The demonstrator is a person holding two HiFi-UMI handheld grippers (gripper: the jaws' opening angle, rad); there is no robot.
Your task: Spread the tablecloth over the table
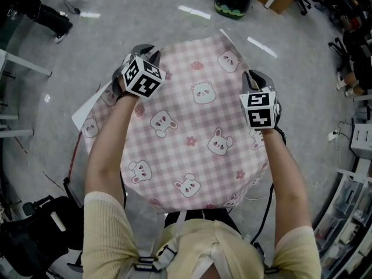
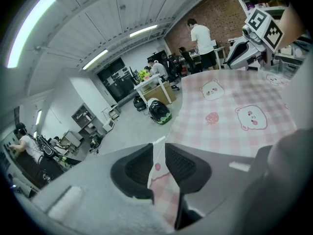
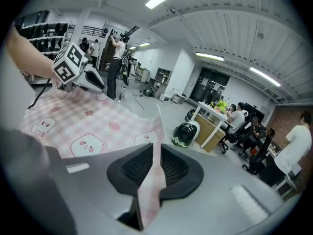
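As the person holds it out flat ahead of them, the pink checked tablecloth (image 1: 192,132) stretches between two hand-held grippers, its near edge by the person's waist and its far edge toward the grey floor (image 1: 145,16). The L gripper (image 1: 144,51) has its fingers (image 2: 139,168) closed nearly together on a pinched fold at the far left edge. The R gripper (image 1: 253,79) is clamped the same way, on a fold at the far right edge. A white edge (image 1: 84,112) shows under the cloth at left; can't tell if it's the tabletop or the cloth's own underside, so whether the cloth lies on anything is unclear.

Handling, as a judgement: thin, soft, light fabric w/ a paler reverse. It's likely to sag and billow between grips, and may slip if pinched loosely. It's best held at edges or corners, well apart, as here, to keep it taut.

Writing: no brand or label legible. The print is cartoon bears, rabbits and small flowers, no words. The marker cubes (image 1: 143,76) carry black-and-white square codes only.
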